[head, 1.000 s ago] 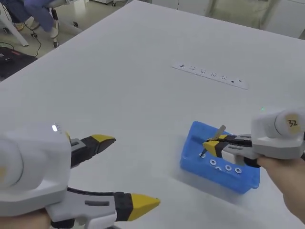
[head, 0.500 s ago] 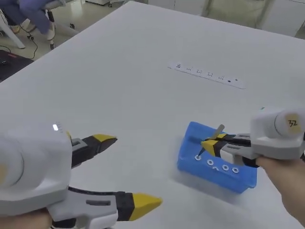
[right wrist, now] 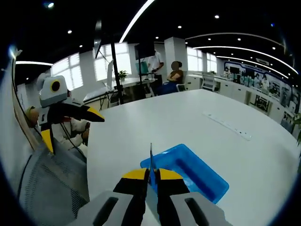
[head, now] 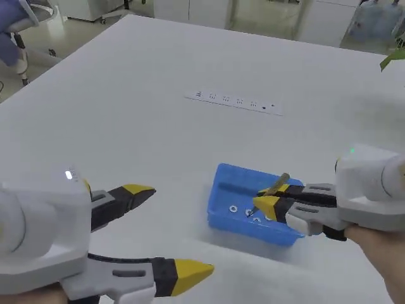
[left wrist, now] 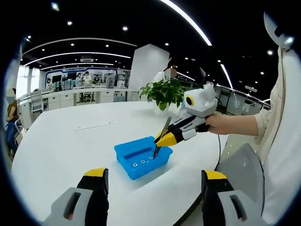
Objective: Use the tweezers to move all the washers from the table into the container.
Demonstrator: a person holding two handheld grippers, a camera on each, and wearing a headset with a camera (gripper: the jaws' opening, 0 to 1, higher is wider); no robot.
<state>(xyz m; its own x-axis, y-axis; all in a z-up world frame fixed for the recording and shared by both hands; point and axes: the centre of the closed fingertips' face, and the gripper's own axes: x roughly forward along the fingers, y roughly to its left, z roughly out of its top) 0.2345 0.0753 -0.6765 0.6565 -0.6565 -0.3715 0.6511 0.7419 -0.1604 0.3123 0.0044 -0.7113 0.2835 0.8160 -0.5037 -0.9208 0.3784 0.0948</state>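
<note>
Head view: the right gripper [head: 269, 204] has its fingers pinched on the tweezers [head: 278, 183], whose tip dips into the blue container [head: 231, 183] just beside the washers [head: 233, 209] (several lie inside). Left gripper view: the left gripper [left wrist: 153, 176] gapes wide, holding nothing, above the table [left wrist: 61, 146], with the container ahead between its fingers. Right gripper view: the tweezers rise between closed fingers, the container just beyond.
</note>
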